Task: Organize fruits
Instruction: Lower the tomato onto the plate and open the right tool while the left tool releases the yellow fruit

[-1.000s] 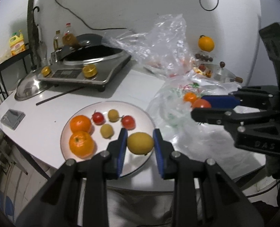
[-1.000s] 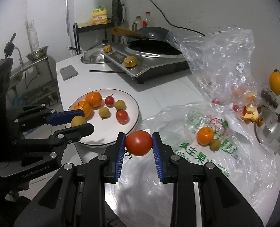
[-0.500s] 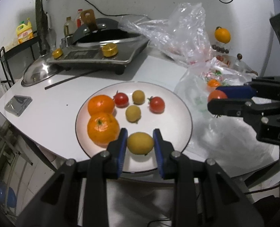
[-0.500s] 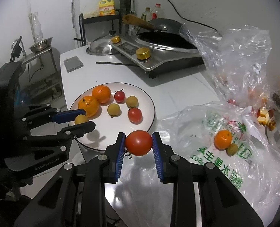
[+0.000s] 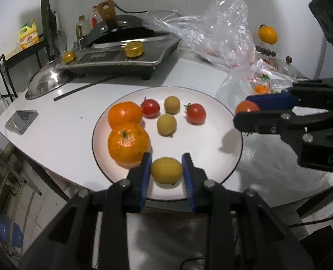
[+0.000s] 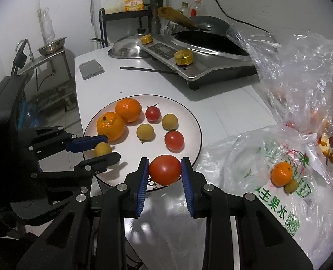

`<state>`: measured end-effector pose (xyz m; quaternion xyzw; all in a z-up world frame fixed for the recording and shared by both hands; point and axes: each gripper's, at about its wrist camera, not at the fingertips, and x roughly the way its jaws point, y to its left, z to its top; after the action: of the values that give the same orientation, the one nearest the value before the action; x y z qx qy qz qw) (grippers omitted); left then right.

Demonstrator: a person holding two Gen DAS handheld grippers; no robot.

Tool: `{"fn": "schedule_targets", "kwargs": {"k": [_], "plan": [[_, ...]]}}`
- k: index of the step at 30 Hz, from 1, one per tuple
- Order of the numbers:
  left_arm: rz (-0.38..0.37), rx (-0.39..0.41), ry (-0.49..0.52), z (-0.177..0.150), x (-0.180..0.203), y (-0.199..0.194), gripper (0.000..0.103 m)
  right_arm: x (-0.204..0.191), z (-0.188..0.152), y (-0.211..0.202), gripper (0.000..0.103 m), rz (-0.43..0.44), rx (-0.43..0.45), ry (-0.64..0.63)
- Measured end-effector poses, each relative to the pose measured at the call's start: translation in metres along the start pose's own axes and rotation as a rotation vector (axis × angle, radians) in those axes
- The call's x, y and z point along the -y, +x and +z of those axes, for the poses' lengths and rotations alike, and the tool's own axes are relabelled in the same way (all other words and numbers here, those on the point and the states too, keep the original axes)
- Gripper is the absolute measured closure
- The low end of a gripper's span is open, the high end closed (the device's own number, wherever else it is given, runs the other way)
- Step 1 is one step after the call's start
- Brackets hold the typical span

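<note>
A yellow fruit (image 5: 166,170) is clamped between the blue pads of the left gripper (image 5: 166,168), which is held over the near part of the white plate (image 5: 220,162); a second ago the same fruit was gripped over the plate's near rim, with the plate seen smaller and lower in the left wrist view. In the right wrist view a large red tomato (image 6: 165,169) is pinched between the pads of the right gripper (image 6: 165,171), now over the plate's near edge, whereas a second ago it was held over the plastic bag (image 6: 245,148) beside the plate. On the plate, two oranges (image 5: 128,142) are seen touching each other at the left, with two small yellow fruits (image 5: 166,124) and two small red tomatoes (image 5: 196,113) beyond; their arrangement is unchanged. Farther right, an orange (image 6: 281,173) and a small yellow fruit are left on the printed bag. At the back, the stove (image 5: 121,58) with a dark pan is seen nearer than before.
</note>
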<state>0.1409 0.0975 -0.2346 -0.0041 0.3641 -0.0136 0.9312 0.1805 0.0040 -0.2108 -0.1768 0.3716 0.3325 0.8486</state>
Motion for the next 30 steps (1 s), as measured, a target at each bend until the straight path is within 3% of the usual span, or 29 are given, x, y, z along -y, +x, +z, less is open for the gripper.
{"fn": "schedule_targets", "kwargs": {"k": [16,19,22,30], "plan": [[-0.021,0.029,-0.021,-0.002,-0.009,-0.017,0.07,-0.015,0.006,0.005,0.072,-0.01,-0.014,-0.025],[-0.019,0.037,-0.015,-0.002,-0.012,-0.023,0.065,-0.019,0.008,0.007,0.072,-0.01,-0.015,-0.031],[-0.012,0.053,-0.02,-0.003,-0.017,-0.029,0.051,-0.024,0.01,0.011,0.072,-0.007,-0.018,-0.038],[0.015,0.076,-0.04,-0.006,-0.034,-0.041,0.05,-0.035,0.02,0.025,0.072,0.0,-0.023,-0.054]]}}
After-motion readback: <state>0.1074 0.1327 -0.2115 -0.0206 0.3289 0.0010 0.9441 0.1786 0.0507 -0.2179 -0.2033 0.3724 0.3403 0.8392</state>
